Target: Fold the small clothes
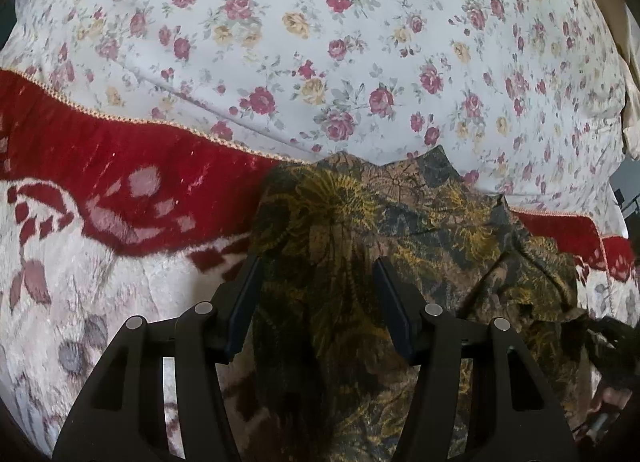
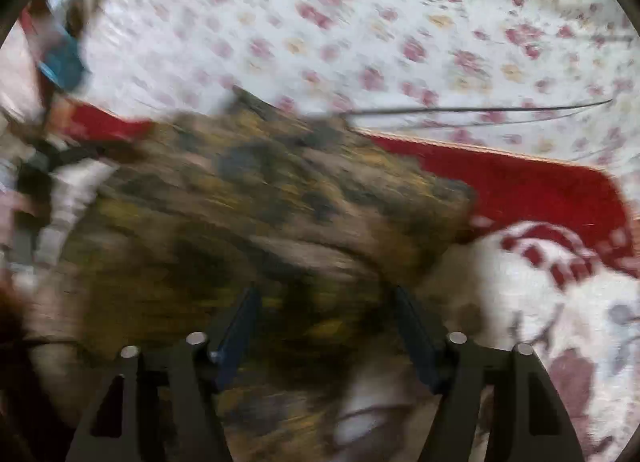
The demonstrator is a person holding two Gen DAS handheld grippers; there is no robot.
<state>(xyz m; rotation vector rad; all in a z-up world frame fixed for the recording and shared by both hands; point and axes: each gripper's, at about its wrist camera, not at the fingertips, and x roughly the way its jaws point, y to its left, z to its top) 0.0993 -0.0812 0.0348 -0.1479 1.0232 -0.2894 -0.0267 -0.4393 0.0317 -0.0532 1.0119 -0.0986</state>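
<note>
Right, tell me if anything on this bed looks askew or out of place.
The dark olive and yellow patterned garment lies bunched and creased across the red and white plush blanket, one edge overlapping the white rose-print sheet. Nothing looks torn or spilled.

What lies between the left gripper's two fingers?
In the left wrist view, the brown-and-yellow patterned garment fills the gap of the left gripper, whose jaws stand apart.

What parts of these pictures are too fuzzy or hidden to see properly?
- Right wrist view: the whole picture is smeared by motion, so the brown and yellow patterned garment shows no folds or edges.
- Right wrist view: the blue thing at the left edge is blurred beyond naming.
- Left wrist view: the garment's near end is hidden behind the left gripper.
</note>
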